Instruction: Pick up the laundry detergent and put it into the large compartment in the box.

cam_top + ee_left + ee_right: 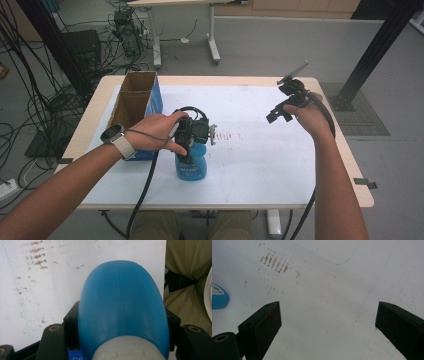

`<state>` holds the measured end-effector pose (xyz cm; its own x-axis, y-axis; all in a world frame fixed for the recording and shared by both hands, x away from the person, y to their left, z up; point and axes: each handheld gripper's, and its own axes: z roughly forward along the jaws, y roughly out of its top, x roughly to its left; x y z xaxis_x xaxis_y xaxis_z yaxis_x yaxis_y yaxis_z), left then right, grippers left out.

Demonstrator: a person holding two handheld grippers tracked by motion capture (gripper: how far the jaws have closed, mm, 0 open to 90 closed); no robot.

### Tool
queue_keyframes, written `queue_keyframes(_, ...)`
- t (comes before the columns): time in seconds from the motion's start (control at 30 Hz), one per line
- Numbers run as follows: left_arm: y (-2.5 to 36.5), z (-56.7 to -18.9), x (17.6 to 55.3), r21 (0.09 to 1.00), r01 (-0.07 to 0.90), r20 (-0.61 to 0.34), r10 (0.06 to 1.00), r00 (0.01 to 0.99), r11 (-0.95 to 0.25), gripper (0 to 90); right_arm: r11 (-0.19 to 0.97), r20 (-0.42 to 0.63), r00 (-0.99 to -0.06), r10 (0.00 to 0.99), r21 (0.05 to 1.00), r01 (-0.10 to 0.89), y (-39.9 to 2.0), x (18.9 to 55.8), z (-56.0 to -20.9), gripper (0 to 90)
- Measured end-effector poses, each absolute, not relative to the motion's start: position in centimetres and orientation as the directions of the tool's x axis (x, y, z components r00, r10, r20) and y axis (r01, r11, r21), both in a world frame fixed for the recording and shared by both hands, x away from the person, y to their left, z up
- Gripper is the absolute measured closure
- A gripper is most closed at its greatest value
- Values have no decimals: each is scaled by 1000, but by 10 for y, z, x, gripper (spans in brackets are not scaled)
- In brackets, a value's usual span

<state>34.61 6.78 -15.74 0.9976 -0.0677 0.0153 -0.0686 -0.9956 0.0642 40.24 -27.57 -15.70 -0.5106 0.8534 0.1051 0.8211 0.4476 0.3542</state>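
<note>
Bottle [191,167] first: one blue bottle stands upright on the white tabletop [260,165], near the front edge, just right of the cardboard box [134,102]. The left gripper [192,137] comes down on it from above, and its fingers [71,322] squeeze the bottle's blue shoulder on both sides, just below the grey cap [128,348]. I think it is held near the top like this so it can be lifted straight up without tipping. The right gripper [280,112] hangs in the air well away to the right, over bare tabletop. Its fingers [265,322] are spread wide and hold nothing, maybe waiting its turn. I count two grippers, one bottle and one open box with blue sides.
</note>
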Motion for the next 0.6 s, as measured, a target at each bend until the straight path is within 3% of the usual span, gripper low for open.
queue_keyframes(0.6, 71, -130, 339, 70, 13, 1, 13, 1000, -997, 376, 448, 98, -512, 853, 365, 816, -275, 396, -151, 67)
